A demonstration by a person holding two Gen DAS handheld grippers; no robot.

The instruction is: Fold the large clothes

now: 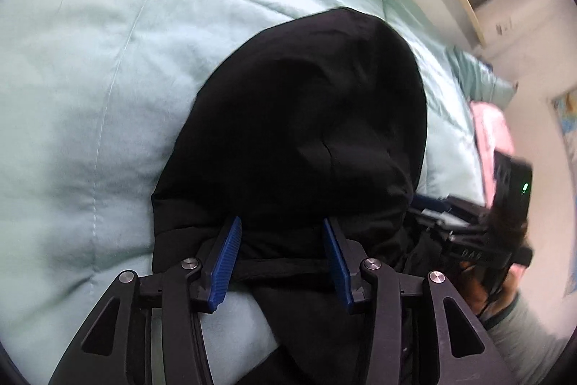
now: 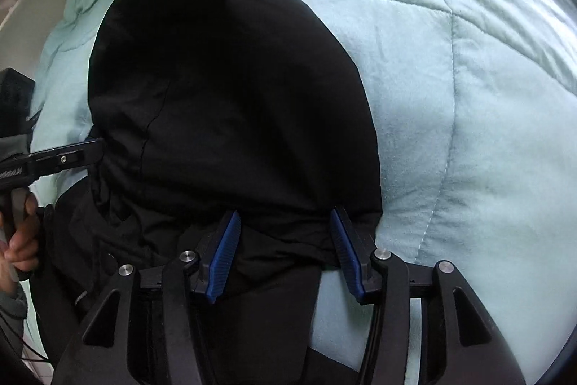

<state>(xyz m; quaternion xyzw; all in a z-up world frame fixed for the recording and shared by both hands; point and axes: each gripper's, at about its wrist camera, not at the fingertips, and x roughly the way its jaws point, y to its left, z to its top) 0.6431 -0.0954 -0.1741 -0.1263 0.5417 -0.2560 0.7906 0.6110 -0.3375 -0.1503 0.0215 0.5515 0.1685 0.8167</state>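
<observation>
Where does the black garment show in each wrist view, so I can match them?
Left wrist view: the black garment fills the centre and runs down between the left gripper's blue pads.
Right wrist view: it lies centre-left, reaching down between the right gripper's pads.
Shared landmark: the pale green quilted comforter under it, on the left of the left view and the right of the right view.

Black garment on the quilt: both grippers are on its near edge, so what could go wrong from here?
1. The left gripper and right gripper stand wide with bunched cloth between them; the hold may slip.
2. The black garment is creased near the right gripper, so a fold could trap wrinkles.
3. The soft quilt may drag along.
</observation>
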